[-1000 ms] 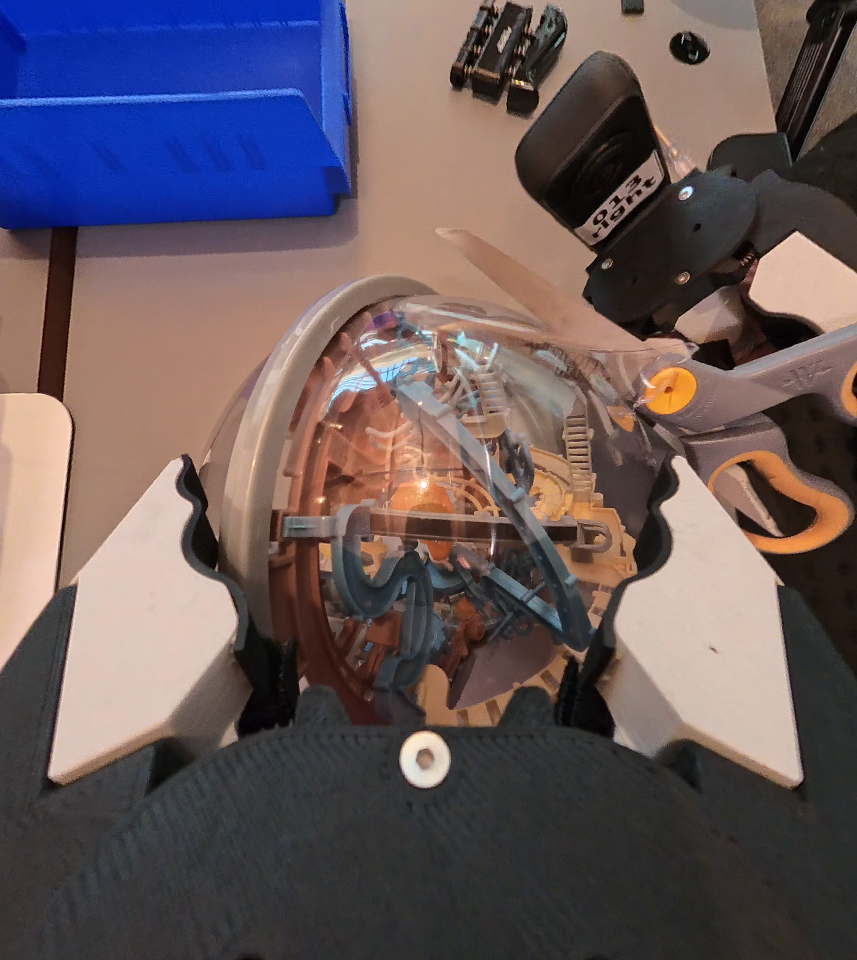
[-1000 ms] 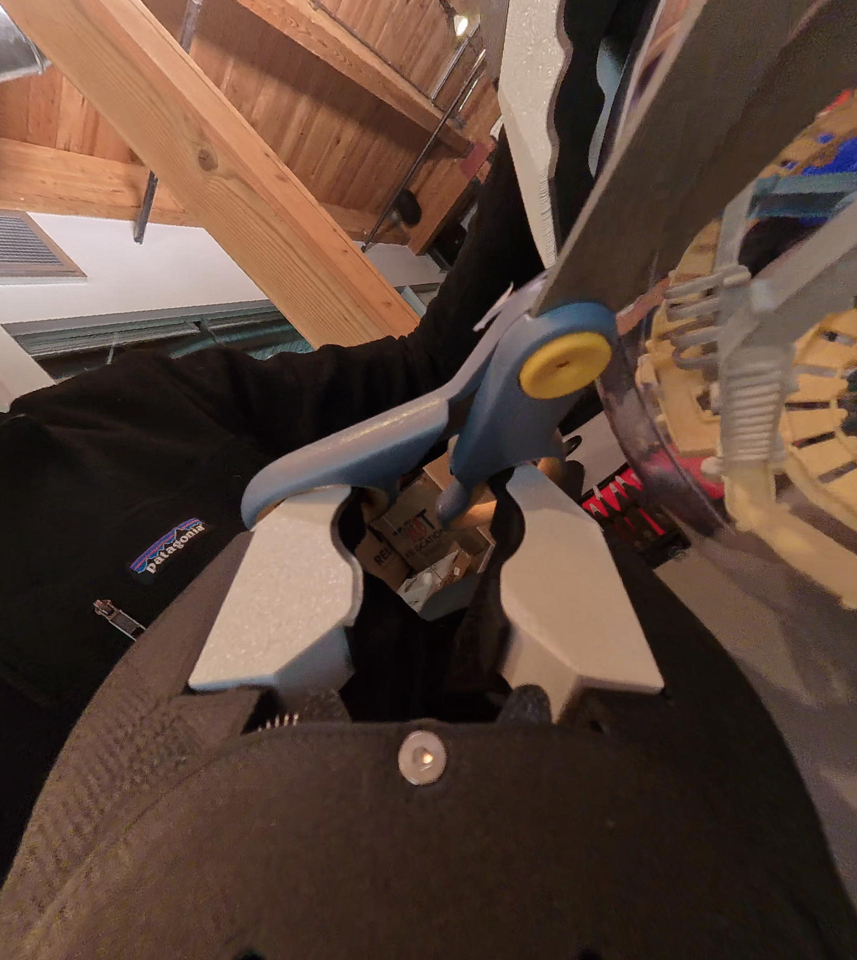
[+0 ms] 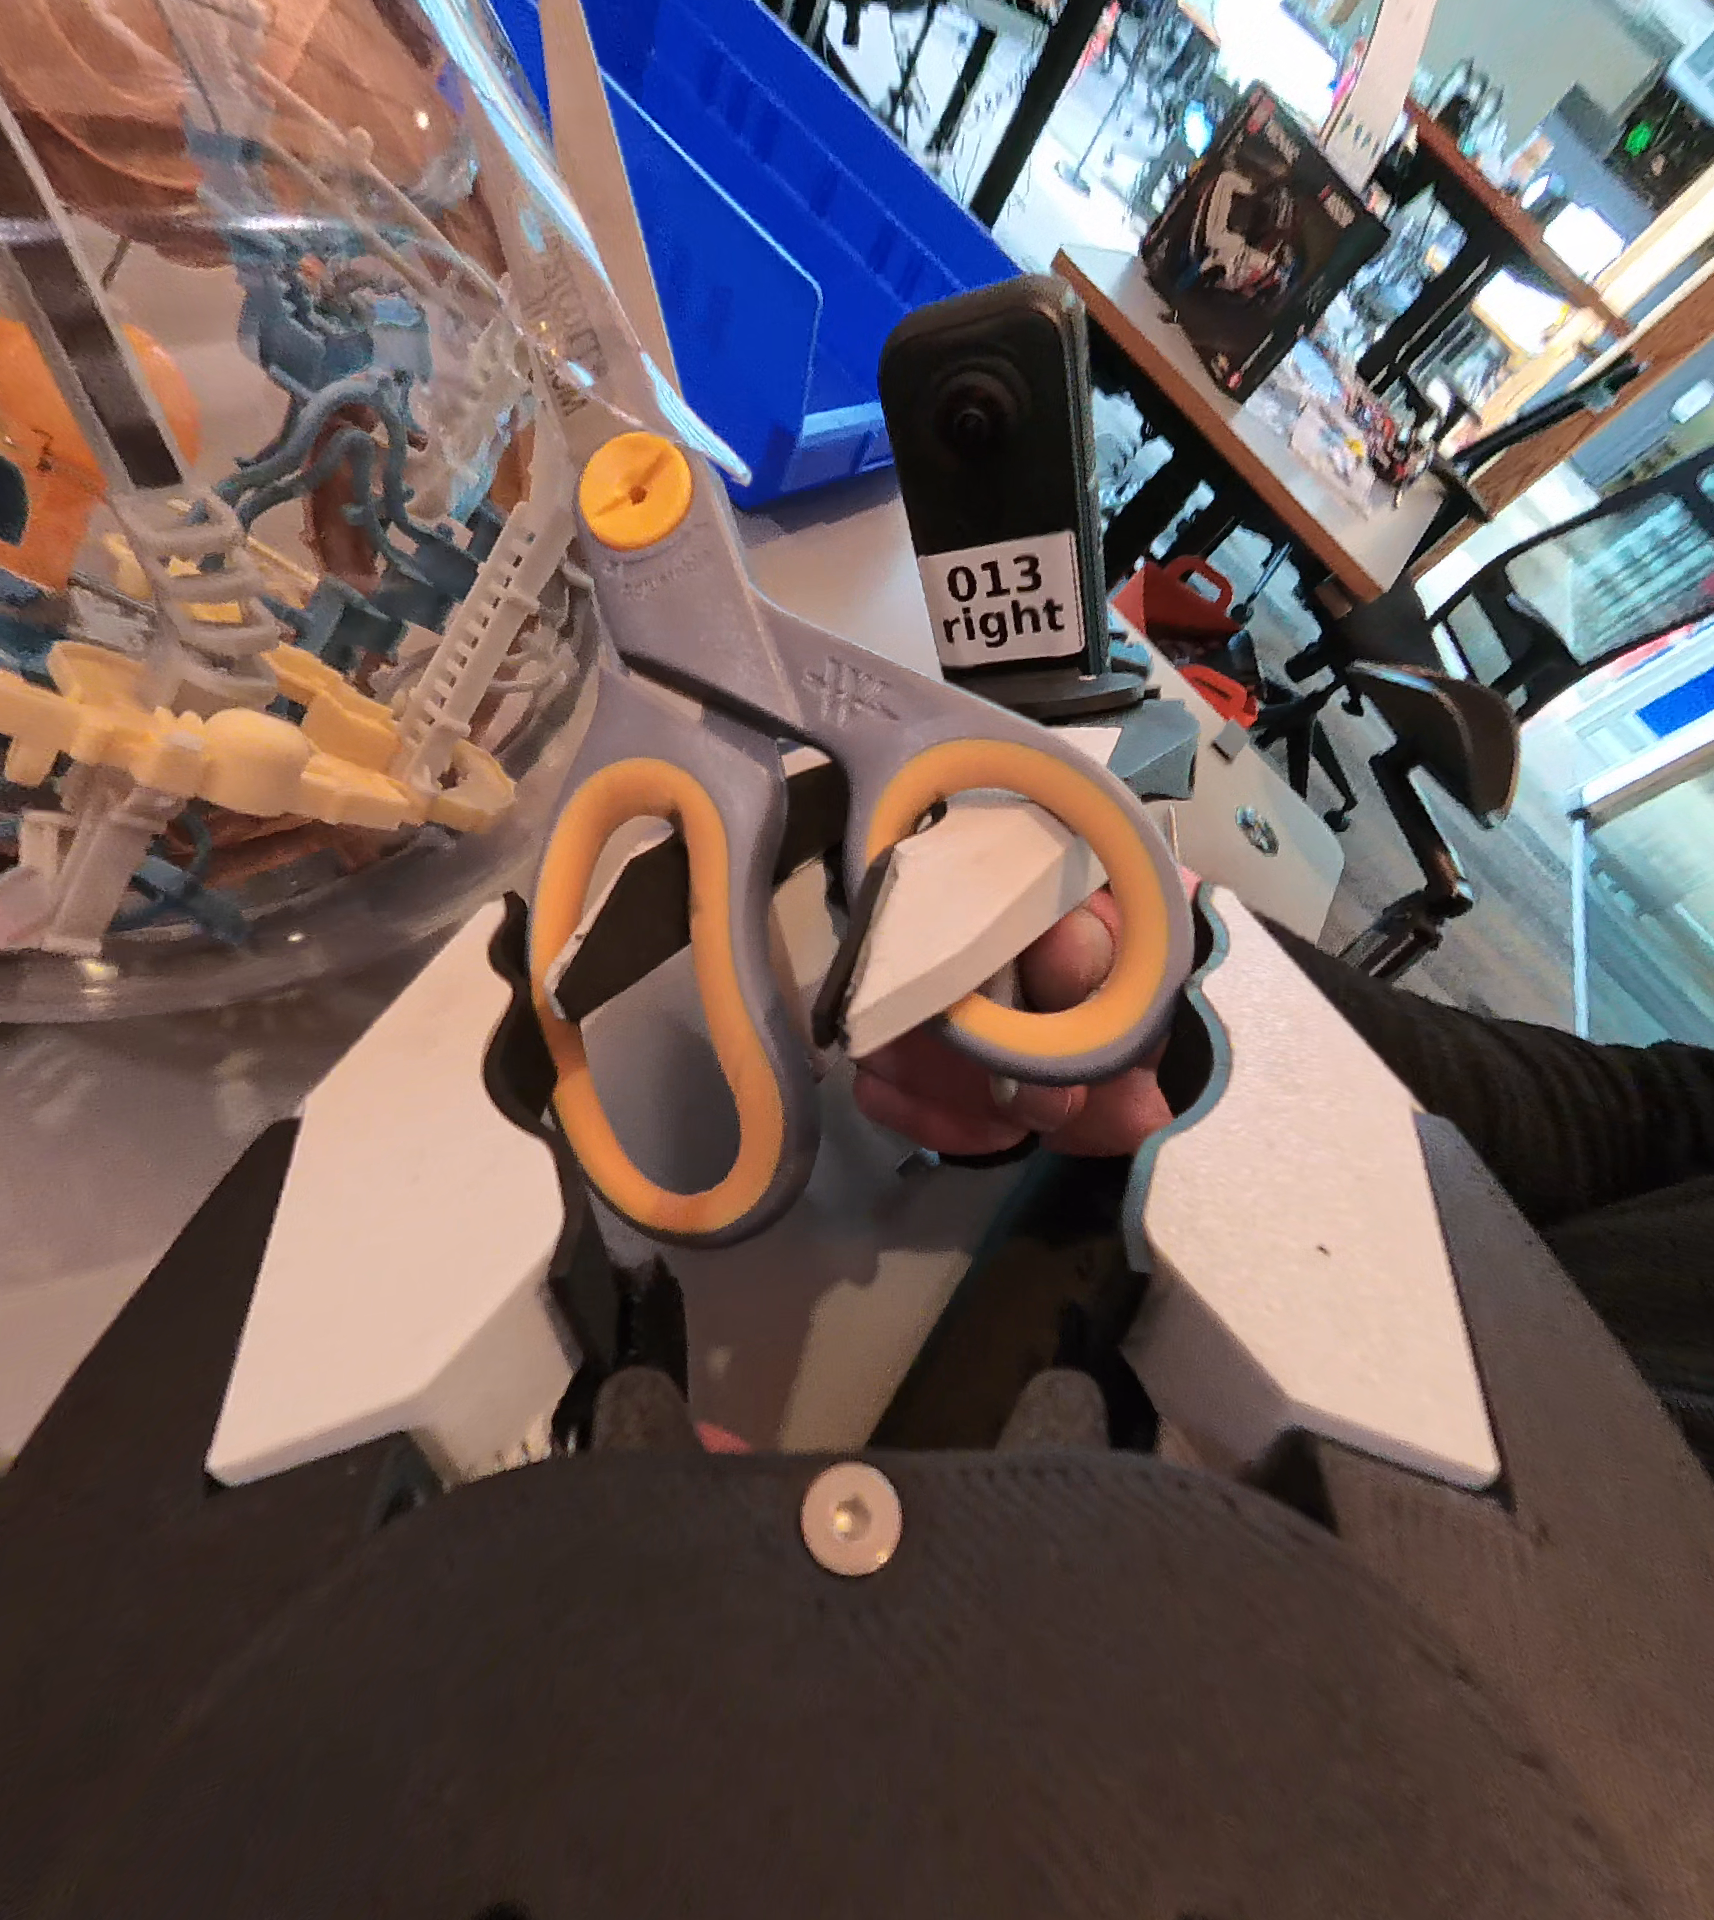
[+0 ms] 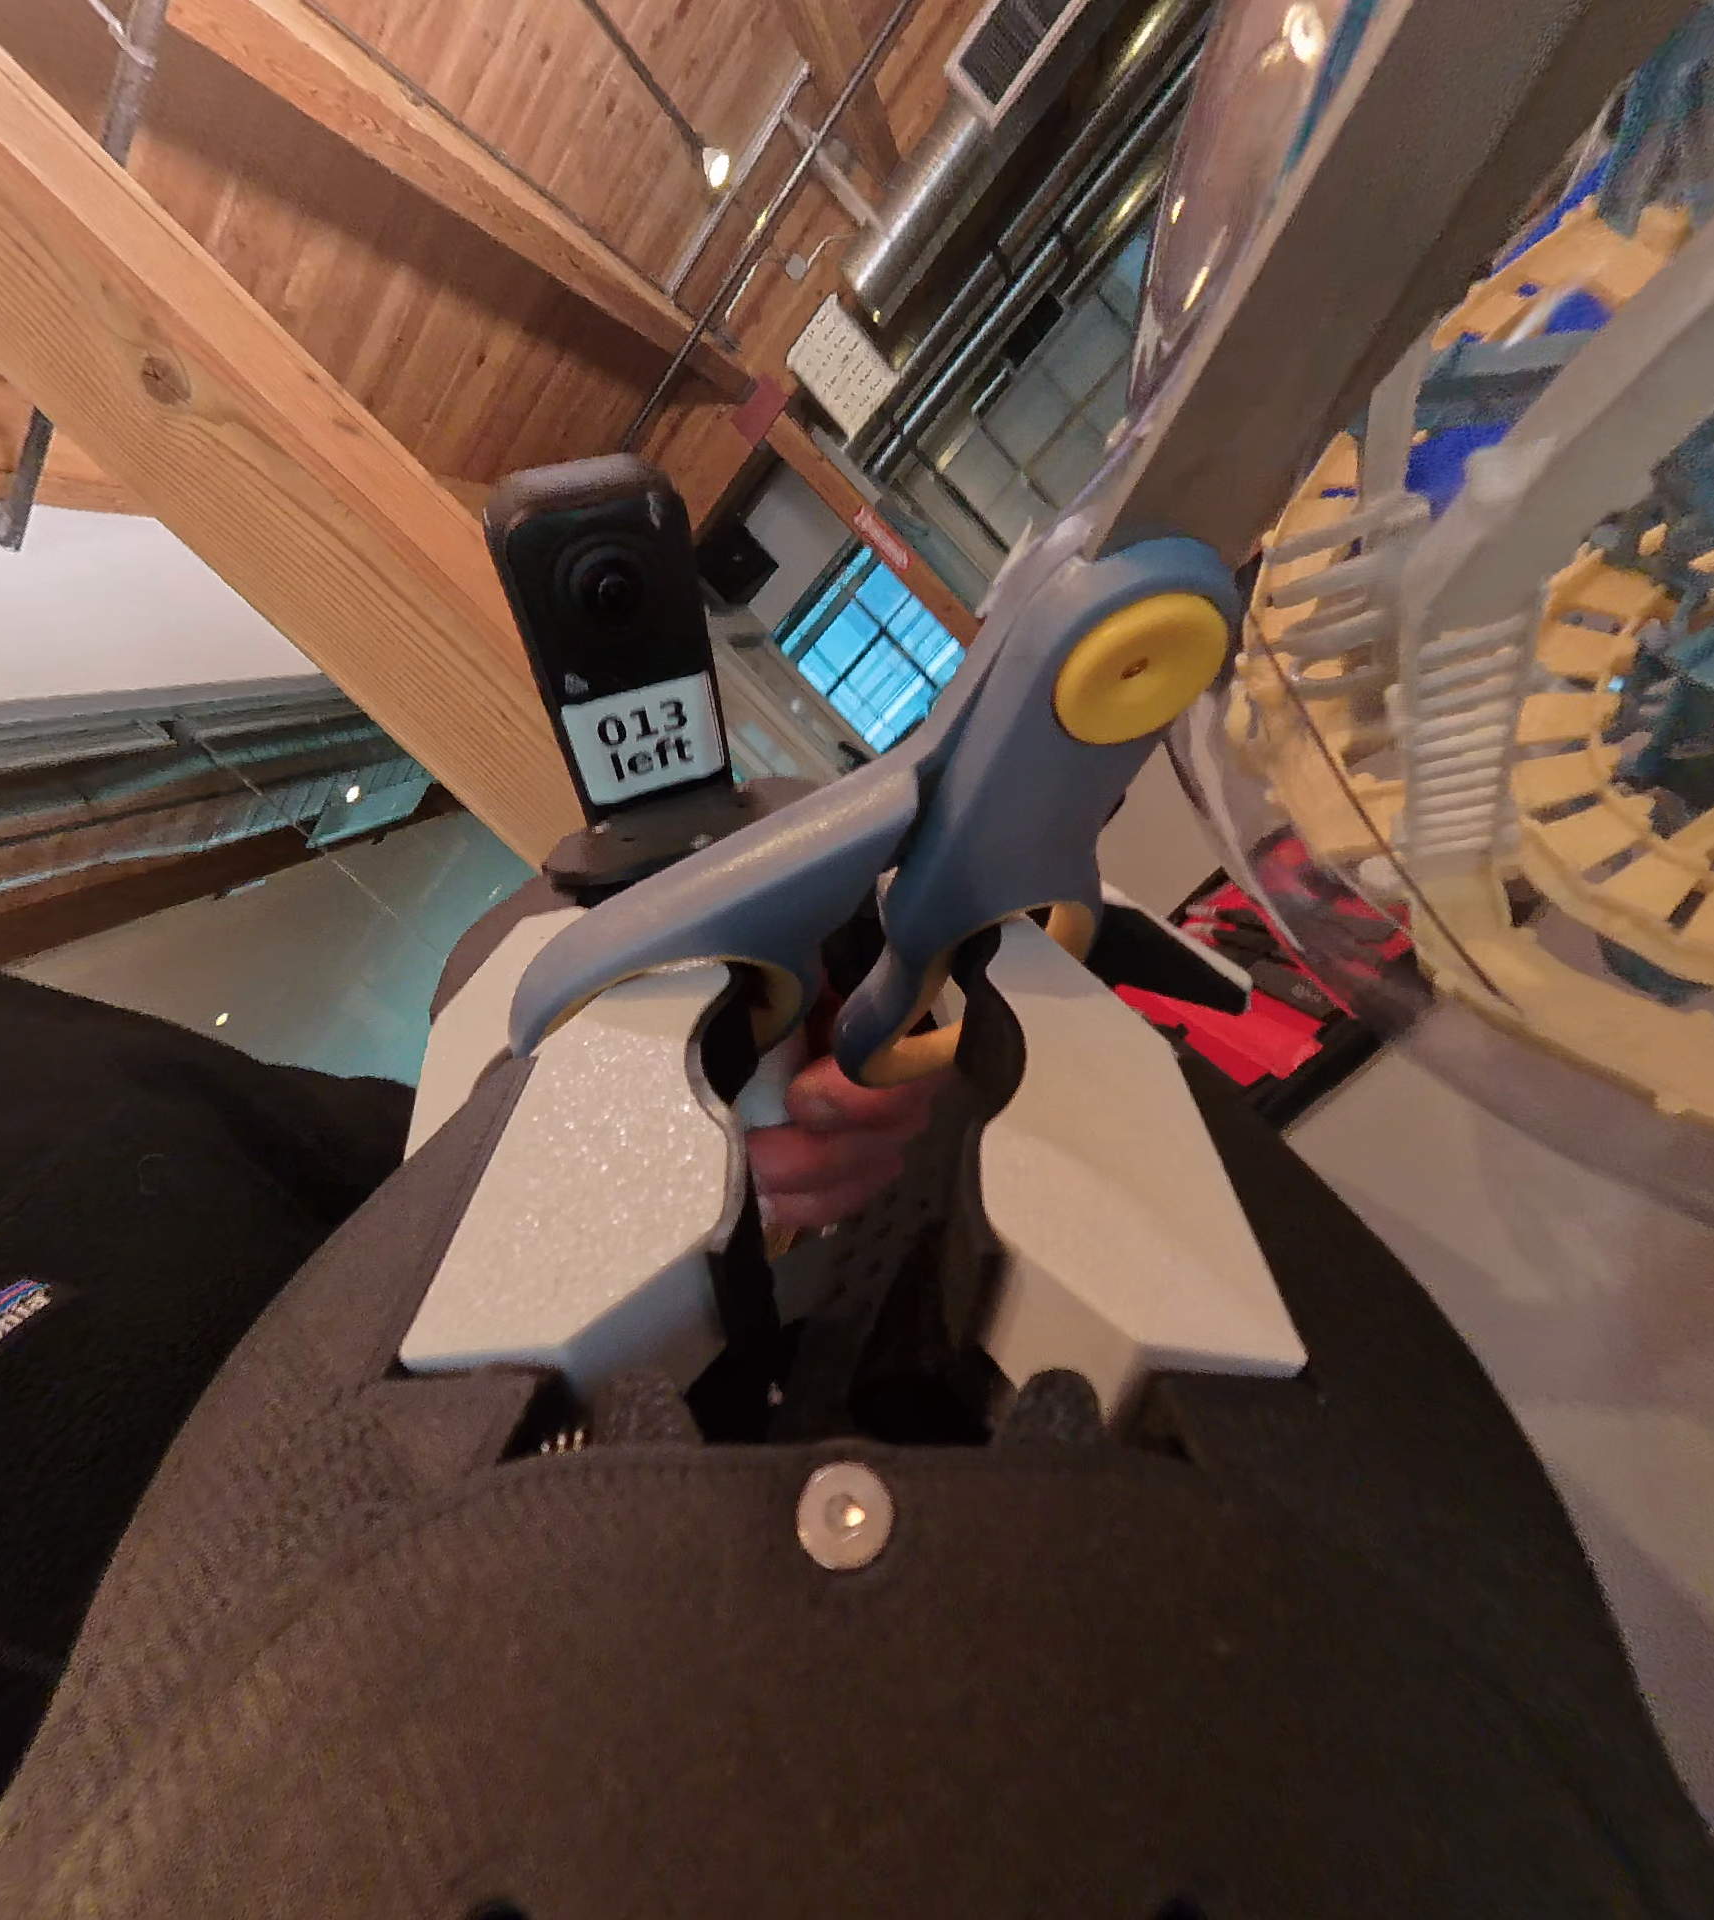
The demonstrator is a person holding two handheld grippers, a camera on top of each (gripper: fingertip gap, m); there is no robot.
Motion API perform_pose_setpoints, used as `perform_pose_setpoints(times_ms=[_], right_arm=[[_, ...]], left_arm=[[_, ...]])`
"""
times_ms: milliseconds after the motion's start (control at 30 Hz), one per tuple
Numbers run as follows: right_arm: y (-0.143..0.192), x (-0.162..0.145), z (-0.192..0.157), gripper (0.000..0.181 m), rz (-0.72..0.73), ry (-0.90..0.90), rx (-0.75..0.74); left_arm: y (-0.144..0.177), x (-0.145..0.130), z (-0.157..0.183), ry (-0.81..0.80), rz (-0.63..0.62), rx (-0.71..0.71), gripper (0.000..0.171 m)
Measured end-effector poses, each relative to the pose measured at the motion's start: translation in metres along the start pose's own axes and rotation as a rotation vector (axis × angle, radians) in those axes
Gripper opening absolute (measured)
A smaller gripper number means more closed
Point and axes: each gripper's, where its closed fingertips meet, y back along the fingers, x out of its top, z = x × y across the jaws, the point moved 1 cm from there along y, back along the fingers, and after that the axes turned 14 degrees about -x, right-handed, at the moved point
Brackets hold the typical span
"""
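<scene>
Left wrist view: left gripper [image 3: 858, 935] spread wide, nothing clamped. Grey-and-orange scissors [image 3: 697, 665] have their handle loops sitting between its fingers; contact unclear. Right gripper [image 4: 832, 987] has one finger through each loop, closed narrow on the inner handle walls, carrying the scissors. Blades run up against the clear maze ball [image 3: 209, 520], which rests on the grey table [image 3: 53, 1195] to the left. Blue bin [image 3: 780, 260] stands behind.
</scene>
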Motion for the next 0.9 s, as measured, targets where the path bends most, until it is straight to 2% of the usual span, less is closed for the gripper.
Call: perform_pose_setpoints(times_ms=[200, 233, 367, 500, 633, 700, 833, 900], right_arm=[[-0.004, 0.009, 0.005, 0.025, 0.034, -0.007, -0.017], [-0.005, 0.011, 0.005, 0.025, 0.042, -0.005, -0.014], [-0.01, 0.016, 0.004, 0.02, 0.072, -0.008, -0.016], [-0.008, 0.013, 0.0, 0.021, 0.058, 0.006, 0.018], [-0.01, 0.002, -0.002, 0.023, 0.013, 0.022, 0.028], [-0.009, 0.0, 0.002, 0.023, 0.012, 0.031, 0.013], [-0.007, -0.002, 0.004, 0.023, -0.001, 0.044, 0.011], [-0.008, -0.004, 0.004, 0.023, 0.01, 0.055, 0.02]], left_arm=[[0.001, 0.009, -0.006, -0.031, 0.087, -0.011, 0.109], [0.002, 0.01, -0.007, -0.047, 0.088, 0.008, 0.103], [0.006, 0.016, -0.009, -0.087, 0.164, 0.023, 0.102], [0.007, 0.017, -0.005, -0.086, 0.167, 0.007, 0.104], [0.009, 0.007, -0.001, -0.045, 0.097, -0.089, 0.106], [0.009, 0.005, -0.001, -0.073, 0.04, -0.07, 0.128], [0.02, 0.02, -0.002, -0.094, 0.026, -0.055, 0.126], [0.021, 0.017, -0.008, -0.076, -0.016, -0.062, 0.117]])
